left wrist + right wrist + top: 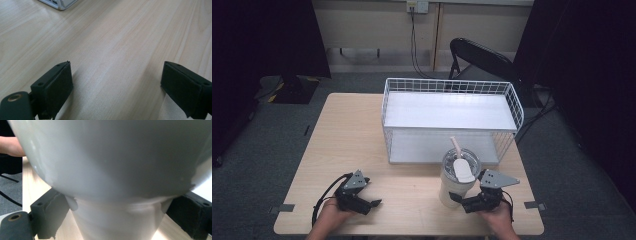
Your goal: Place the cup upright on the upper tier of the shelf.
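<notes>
A white tumbler [451,187] with a clear lid and a pale straw [455,146] stands upright near the front right of the wooden table [347,145]. My right gripper [460,200] is at its lower right side. In the right gripper view the tumbler [110,170] looms close, and its narrow base sits between the wide-spread jaws of the right gripper [117,205] without being clamped. My left gripper [371,205] rests at the front left, open. The left gripper [116,72] has only bare tabletop between its jaws.
A white two-level wire rack [451,120] stands at the back right of the table, just behind the tumbler; its corner [60,3] shows in the left gripper view. A black folding chair [482,57] stands beyond the table. The person's other forearm [10,146] is at the left.
</notes>
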`<move>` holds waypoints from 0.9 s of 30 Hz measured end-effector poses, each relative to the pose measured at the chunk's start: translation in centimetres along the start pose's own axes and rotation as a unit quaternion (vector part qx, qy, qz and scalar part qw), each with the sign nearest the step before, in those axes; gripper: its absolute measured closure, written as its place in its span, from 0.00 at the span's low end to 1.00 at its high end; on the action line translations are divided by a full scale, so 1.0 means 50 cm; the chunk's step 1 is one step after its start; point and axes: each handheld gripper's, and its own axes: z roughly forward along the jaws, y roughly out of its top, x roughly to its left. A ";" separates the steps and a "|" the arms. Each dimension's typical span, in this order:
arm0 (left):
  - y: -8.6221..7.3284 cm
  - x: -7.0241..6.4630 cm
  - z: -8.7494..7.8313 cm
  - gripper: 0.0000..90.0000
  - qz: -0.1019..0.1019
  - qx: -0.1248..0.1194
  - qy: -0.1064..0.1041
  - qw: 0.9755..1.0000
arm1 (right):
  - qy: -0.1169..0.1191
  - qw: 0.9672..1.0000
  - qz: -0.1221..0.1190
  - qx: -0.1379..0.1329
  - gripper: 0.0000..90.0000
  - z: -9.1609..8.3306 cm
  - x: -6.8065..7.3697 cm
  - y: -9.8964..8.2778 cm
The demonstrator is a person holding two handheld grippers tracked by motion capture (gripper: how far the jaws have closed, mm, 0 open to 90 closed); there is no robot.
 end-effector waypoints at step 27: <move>0.000 0.000 0.000 0.11 0.000 0.000 0.000 1.000 | -0.002 1.000 -0.018 -0.006 0.11 -0.003 0.008 0.001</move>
